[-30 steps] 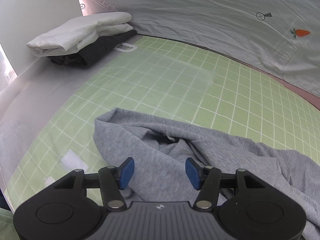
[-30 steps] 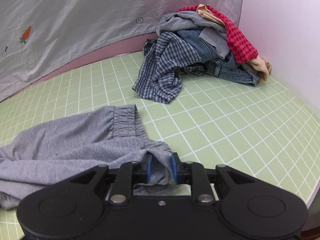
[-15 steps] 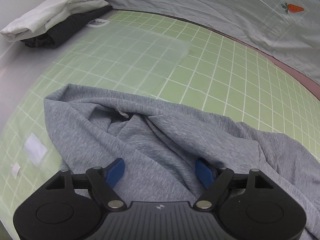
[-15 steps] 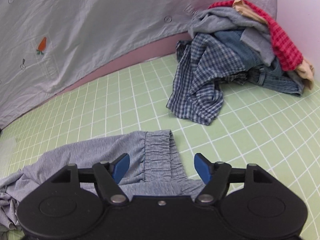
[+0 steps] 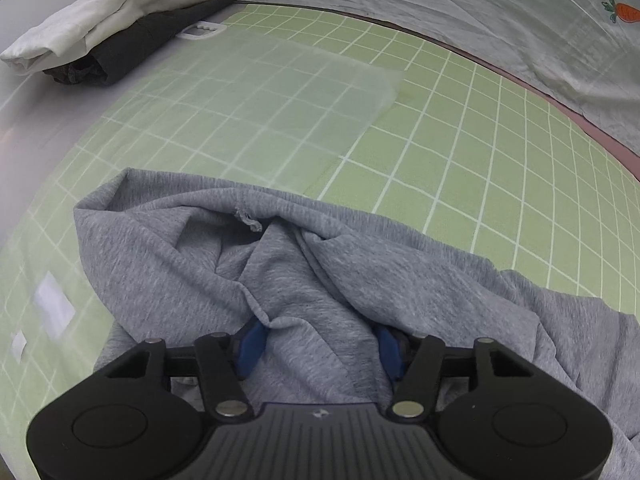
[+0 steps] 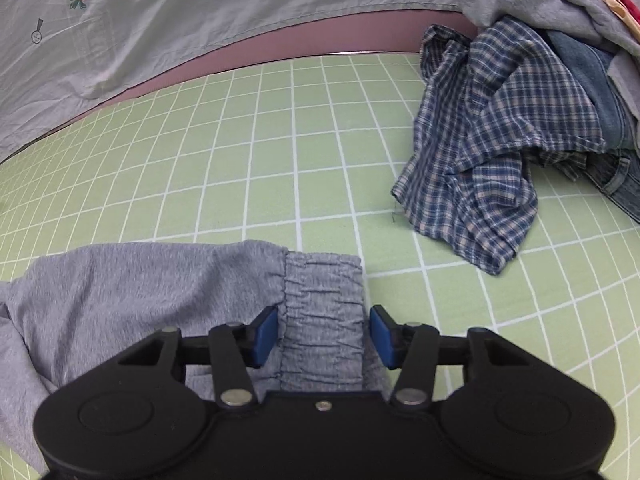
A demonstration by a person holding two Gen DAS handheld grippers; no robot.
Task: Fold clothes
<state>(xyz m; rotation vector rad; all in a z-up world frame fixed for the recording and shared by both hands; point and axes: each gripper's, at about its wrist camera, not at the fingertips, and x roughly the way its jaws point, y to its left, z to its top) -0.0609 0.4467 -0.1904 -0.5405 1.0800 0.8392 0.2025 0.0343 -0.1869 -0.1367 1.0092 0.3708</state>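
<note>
The crumpled grey jersey trousers (image 5: 304, 280) lie on the green gridded cutting mat (image 5: 460, 152). The left gripper (image 5: 318, 346) stands apart, its blue pads half hidden under grey folds. The right gripper (image 6: 323, 334) is spread wide around the gathered elastic waistband (image 6: 322, 300), well apart from the heap of unfolded clothes (image 6: 520, 112), which the frame cuts off.

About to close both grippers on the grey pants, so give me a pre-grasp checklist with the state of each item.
1. Right gripper open, straddling the gathered elastic waistband of the grey knit sweatpants: ok.
2. Left gripper open, with a ridge of grey fabric between its fingers: ok.
3. Left grasp takes a single layer: cannot tell, the cloth is bunched.
4. Sweatpants lie flat for folding: not ok, crumpled on the left.
5. Green gridded mat bare ahead of the waistband: ok.
6. Blue checked shirt apart from the sweatpants: ok.
</note>
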